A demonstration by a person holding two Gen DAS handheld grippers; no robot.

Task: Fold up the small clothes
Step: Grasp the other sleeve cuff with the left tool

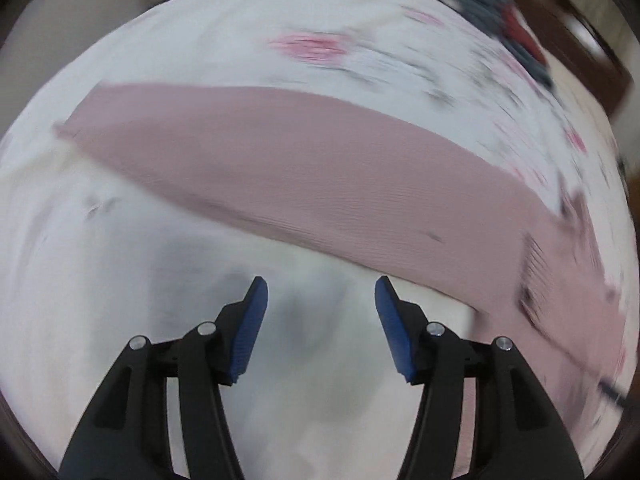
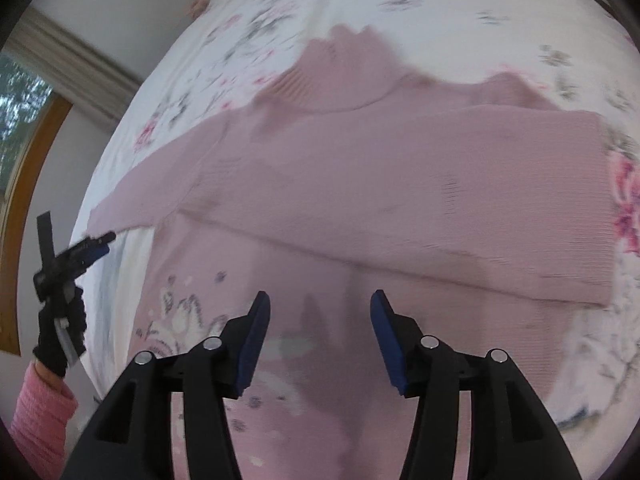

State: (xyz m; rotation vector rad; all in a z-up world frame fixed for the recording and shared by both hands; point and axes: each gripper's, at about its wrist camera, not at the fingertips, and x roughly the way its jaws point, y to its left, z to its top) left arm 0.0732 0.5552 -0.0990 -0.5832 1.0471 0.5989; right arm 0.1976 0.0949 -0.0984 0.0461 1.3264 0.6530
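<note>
I see the dusty-pink ribbed knit sweater point(image 2: 360, 184) lying flat on the white floral bedsheet point(image 2: 460, 12), its ribbed collar pointing away from my right camera and its long axis, sleeve to sleeve, running across the view. My right hand-held gripper point(image 2: 320, 300) hovers over it with jaws apart and empty. My left hand-held gripper point(image 1: 321, 286) is likewise spread, over bare sheet just beside the sweater's edge.

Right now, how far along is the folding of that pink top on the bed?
Partly done. The pink sweater lies flat on the floral bedsheet, with one sleeve already folded across its body. Nothing is in hand: the left gripper and right gripper both hover open and empty. The other sleeve remains spread out, and a dark pile of clothes waits farther up the bed.
</note>
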